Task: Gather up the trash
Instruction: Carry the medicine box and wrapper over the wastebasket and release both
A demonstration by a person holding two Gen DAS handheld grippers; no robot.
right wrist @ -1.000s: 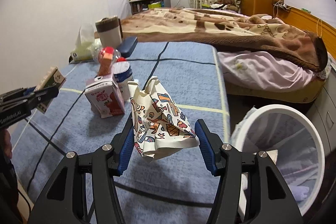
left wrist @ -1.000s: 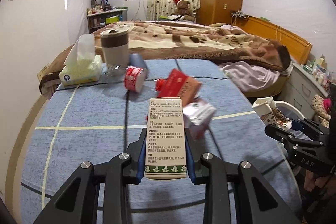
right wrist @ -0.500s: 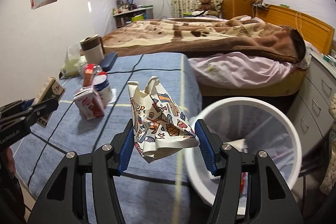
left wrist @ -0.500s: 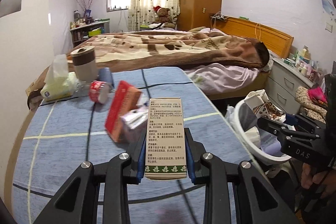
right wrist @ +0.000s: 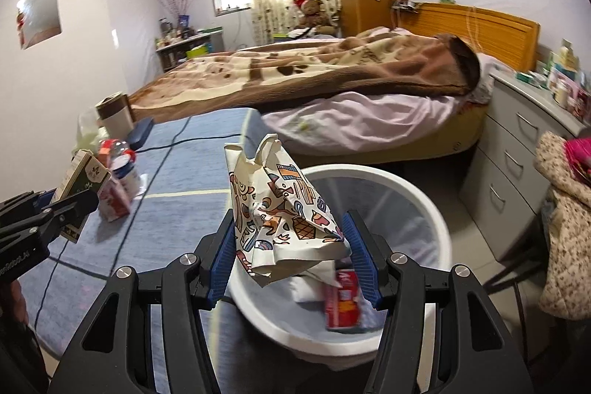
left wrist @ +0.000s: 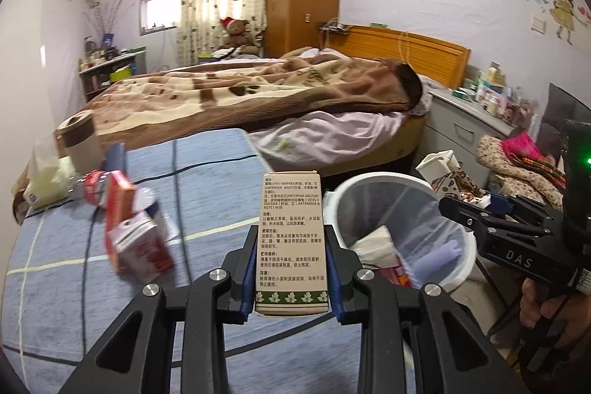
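Carrying trash to the white bin [right wrist: 424,194]: right gripper [right wrist: 291,248] pinches crumpled printed bag [right wrist: 284,213] above it, left gripper [left wrist: 291,277] clamps printed box [left wrist: 291,239] near rim; release next

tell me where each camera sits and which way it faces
Left wrist: on the left gripper, looking along its fingers, shut on a beige printed carton, over the blue striped table cover; the right gripper shows at right.
Right wrist: on the right gripper, shut on a crumpled patterned paper bag above the white round trash bin; the left gripper shows at left.
Shared: bin, carton, bag.
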